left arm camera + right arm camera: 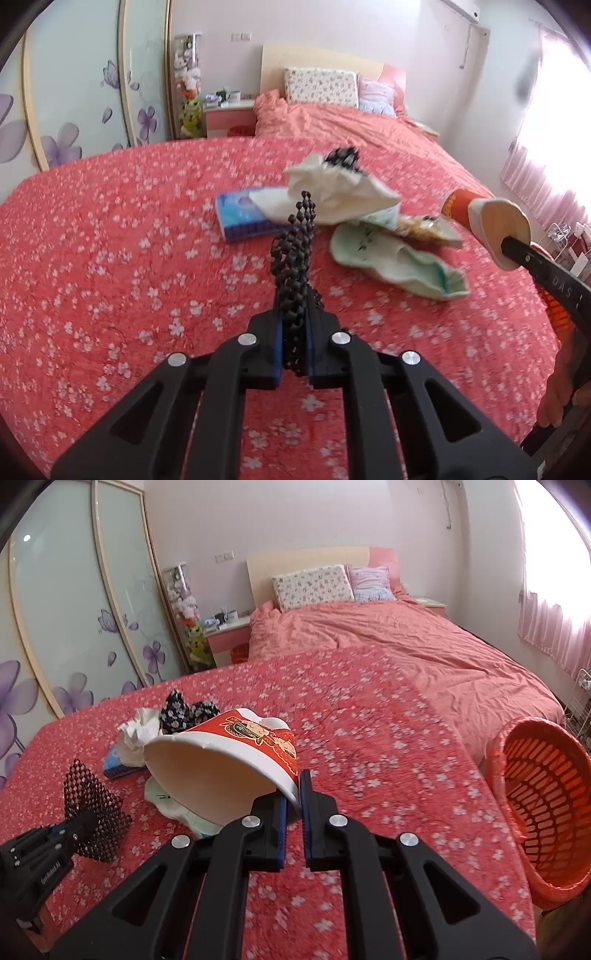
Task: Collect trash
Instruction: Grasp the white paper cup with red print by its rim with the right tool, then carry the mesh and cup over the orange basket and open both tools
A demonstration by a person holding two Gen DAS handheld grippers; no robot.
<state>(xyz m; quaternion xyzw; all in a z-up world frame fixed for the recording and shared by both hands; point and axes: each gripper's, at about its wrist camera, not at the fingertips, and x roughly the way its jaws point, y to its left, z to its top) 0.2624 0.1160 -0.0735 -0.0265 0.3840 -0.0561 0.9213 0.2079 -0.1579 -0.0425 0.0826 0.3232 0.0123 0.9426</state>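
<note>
My left gripper [294,332] is shut on a black plastic mesh [293,258] and holds it above the red flowered cloth; it also shows in the right wrist view [94,812]. My right gripper [293,805] is shut on the rim of a red and white paper cup [229,760], lifted and tilted; the cup also shows at the right of the left wrist view [487,225]. A crumpled white tissue [340,188], a blue tissue pack [240,214], a pale green sock [395,266] and a dark flowered cloth [177,709] lie on the table.
An orange plastic basket [539,797] stands tilted at the table's right edge. A bed with a pink cover [406,642] lies behind the table. A wardrobe with purple flowers [74,627] is at the left.
</note>
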